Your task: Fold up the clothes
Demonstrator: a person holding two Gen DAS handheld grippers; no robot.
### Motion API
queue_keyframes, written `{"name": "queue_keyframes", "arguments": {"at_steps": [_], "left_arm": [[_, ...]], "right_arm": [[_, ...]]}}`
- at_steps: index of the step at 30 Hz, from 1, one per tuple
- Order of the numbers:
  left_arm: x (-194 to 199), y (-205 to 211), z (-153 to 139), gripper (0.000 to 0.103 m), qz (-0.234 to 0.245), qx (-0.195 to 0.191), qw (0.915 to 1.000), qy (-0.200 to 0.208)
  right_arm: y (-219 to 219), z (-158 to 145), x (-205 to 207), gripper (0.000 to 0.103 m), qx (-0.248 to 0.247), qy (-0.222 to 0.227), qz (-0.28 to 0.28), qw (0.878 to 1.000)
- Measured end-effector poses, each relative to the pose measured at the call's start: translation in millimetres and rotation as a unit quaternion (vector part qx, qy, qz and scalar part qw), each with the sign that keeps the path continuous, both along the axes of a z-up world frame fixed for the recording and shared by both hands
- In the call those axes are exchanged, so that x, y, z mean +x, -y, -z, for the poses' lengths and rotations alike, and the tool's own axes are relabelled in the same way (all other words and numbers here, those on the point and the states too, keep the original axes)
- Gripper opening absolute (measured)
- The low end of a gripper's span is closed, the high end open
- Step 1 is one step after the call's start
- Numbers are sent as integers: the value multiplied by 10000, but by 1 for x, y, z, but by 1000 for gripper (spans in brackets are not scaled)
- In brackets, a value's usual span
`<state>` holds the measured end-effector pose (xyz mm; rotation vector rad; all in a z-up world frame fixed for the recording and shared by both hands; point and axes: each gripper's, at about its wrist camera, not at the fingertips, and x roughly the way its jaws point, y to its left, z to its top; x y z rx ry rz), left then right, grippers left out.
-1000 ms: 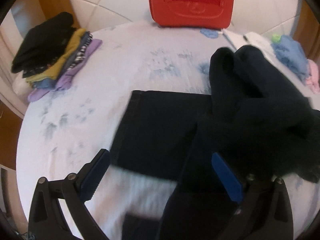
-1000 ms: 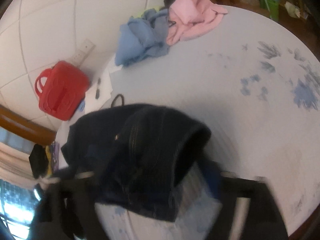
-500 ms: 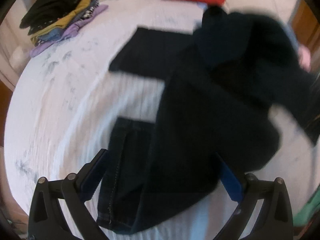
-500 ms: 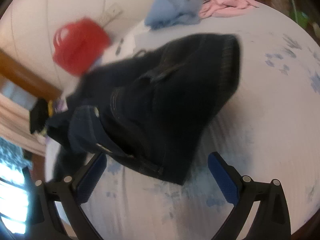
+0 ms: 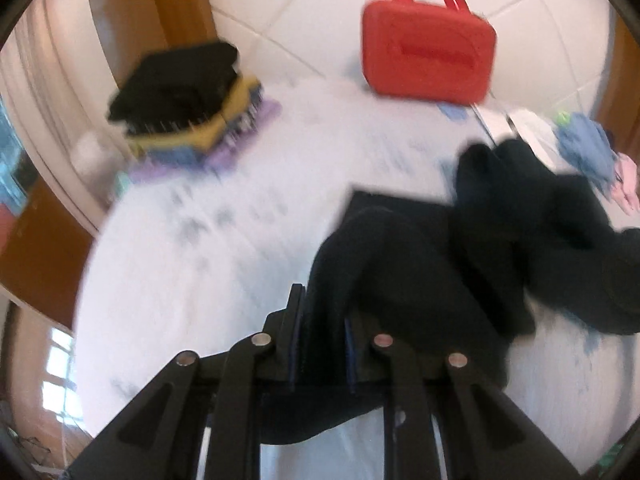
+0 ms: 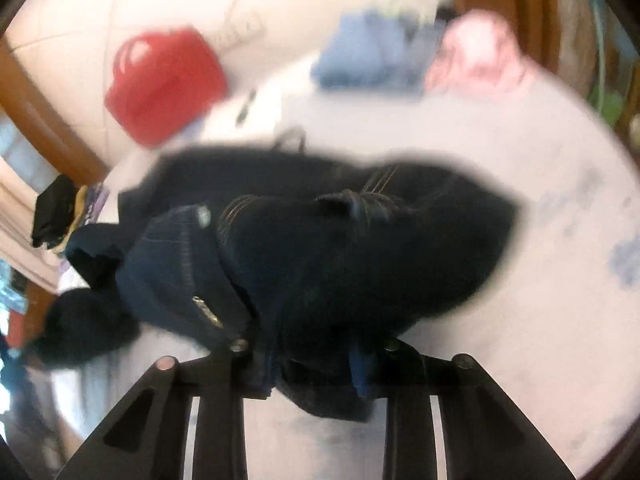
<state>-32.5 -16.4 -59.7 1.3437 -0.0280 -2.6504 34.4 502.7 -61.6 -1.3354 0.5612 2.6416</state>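
Dark navy denim jeans (image 5: 420, 264) are clamped by the left gripper (image 5: 320, 340) at a leg fold and by the right gripper (image 6: 312, 364) at the waistband, bunched on the white blue-patterned counter (image 5: 240, 248).

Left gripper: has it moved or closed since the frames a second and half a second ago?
Yes. The left gripper has shut on the dark jeans and tilted up: the red case, cut off by the top edge half a second ago, now shows fully.

Left black two-finger gripper (image 5: 320, 340) with blue pads pinched on dark navy denim jeans (image 5: 420, 276), right black gripper (image 6: 312, 364) likewise clamped on the jeans
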Motion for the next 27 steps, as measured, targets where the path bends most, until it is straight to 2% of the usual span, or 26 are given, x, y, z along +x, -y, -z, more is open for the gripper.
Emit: {"name": "queue_keyframes", "arguments": {"at_steps": [2, 5, 7, 10, 11, 12, 13, 14, 16, 19, 24, 27], "left_arm": [[-22, 11, -7, 17, -39, -9, 10000, 11], [-62, 20, 5, 19, 191, 199, 9994, 219], [-86, 29, 16, 35, 290, 255, 9979, 523], [-98, 44, 20, 51, 118, 414, 9973, 594], [-98, 50, 20, 55, 43, 475, 9971, 590], [-93, 58, 19, 67, -77, 501, 9971, 560], [-88, 67, 18, 80, -198, 525, 9970, 529], [-84, 76, 20, 84, -302, 509, 9969, 509], [-76, 91, 26, 85, -481, 427, 9963, 563], [-58, 108, 40, 85, -659, 384, 9947, 695], [-37, 116, 40, 85, -553, 1010, 9915, 608], [-25, 109, 22, 85, -237, 1178, 9922, 331]], "right_arm": [[-17, -24, 7, 23, 155, -217, 212, 9994], [-53, -50, 11, 23, 280, -386, 633, 9969], [-67, -46, 10, 23, 186, -301, 824, 9960], [-82, -28, 14, 28, -107, -152, 1083, 9940], [-87, -22, 15, 37, -205, -102, 1168, 9929], [-92, -17, 17, 51, -302, -52, 1254, 9916], [-97, -11, 18, 54, -400, -2, 1340, 9902], [-102, -5, 19, 57, -497, 48, 1425, 9885], [-112, 6, 23, 61, -702, 129, 1597, 9846], [-115, 16, 49, 72, -1110, -24, 1866, 9761], [-110, 31, 74, 95, -1485, -42, 1904, 9704], [-99, 37, 69, 96, -1396, 125, 1737, 9748]]}}
